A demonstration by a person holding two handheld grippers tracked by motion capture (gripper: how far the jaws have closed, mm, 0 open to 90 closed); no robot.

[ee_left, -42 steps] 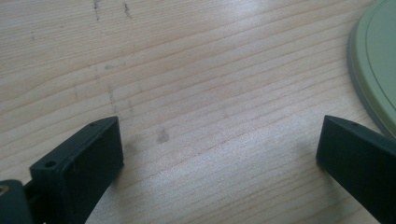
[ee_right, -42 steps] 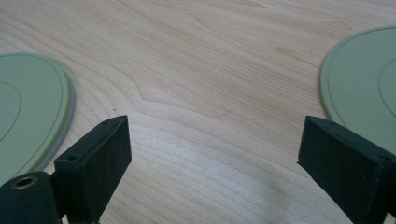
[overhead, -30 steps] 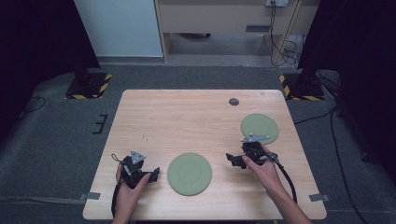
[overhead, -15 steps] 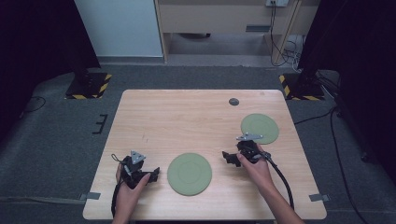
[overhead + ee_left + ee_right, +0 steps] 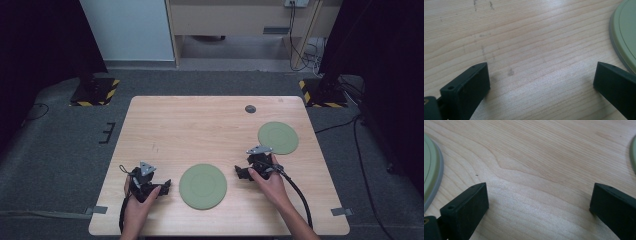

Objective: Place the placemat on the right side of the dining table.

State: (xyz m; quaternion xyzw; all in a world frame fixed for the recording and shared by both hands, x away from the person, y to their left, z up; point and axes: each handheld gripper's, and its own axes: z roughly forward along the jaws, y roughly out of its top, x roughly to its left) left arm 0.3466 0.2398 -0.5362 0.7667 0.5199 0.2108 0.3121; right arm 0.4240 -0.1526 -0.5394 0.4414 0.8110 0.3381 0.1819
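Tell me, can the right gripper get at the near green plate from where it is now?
Probably yes. The right gripper sits low beside the near green plate, jaws wide open with nothing between them, having just opened further. Bare table lies between it and the plate's rim.

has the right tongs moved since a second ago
Yes. In the high view the right tongs have drawn back from the far green plate toward the table's near edge, closer to the near green plate. Their jaws have just been opening, with nothing between them.
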